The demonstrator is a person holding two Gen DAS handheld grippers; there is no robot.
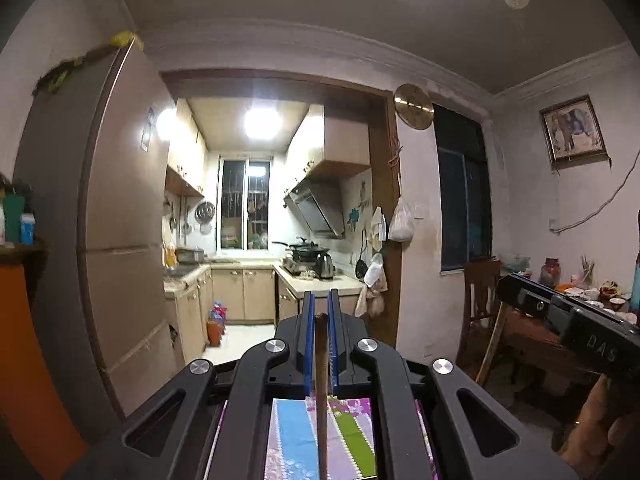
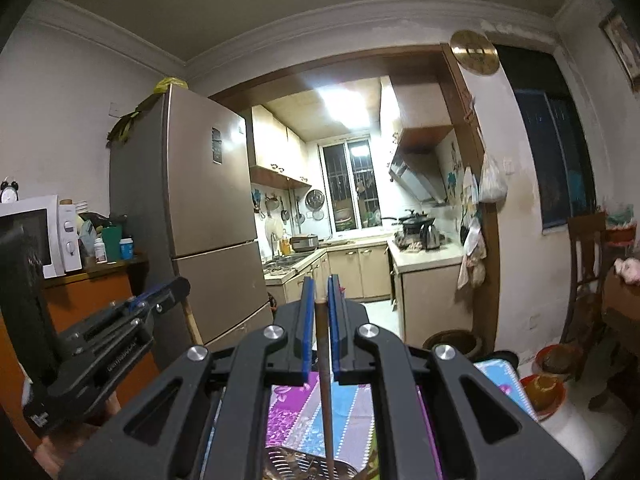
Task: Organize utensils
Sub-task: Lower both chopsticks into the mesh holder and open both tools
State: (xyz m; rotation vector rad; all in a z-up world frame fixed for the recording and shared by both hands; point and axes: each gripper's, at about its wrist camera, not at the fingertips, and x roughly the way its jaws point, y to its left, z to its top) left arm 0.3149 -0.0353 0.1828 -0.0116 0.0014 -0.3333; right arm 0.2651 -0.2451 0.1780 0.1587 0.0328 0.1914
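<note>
My left gripper (image 1: pixel 319 312) is shut on a thin brown wooden handle (image 1: pixel 321 364) that runs down between its blue pads, above a colourful striped cloth (image 1: pixel 296 436). My right gripper (image 2: pixel 320 300) is shut on another brown wooden handle (image 2: pixel 325 372); its lower end reaches a metal slotted strainer head (image 2: pixel 296 466) over the same striped cloth (image 2: pixel 352 408). Both grippers are raised and point toward the kitchen. The right gripper shows at the right of the left wrist view (image 1: pixel 560 316); the left gripper shows at the left of the right wrist view (image 2: pixel 104 332).
A tall refrigerator (image 2: pixel 208 208) stands left of the kitchen doorway. A microwave (image 2: pixel 36 232) sits on an orange cabinet (image 2: pixel 88 304). A wooden chair (image 1: pixel 480 304) and a cluttered table (image 1: pixel 592 300) stand at the right. Orange-rimmed buckets (image 2: pixel 548 392) sit on the floor.
</note>
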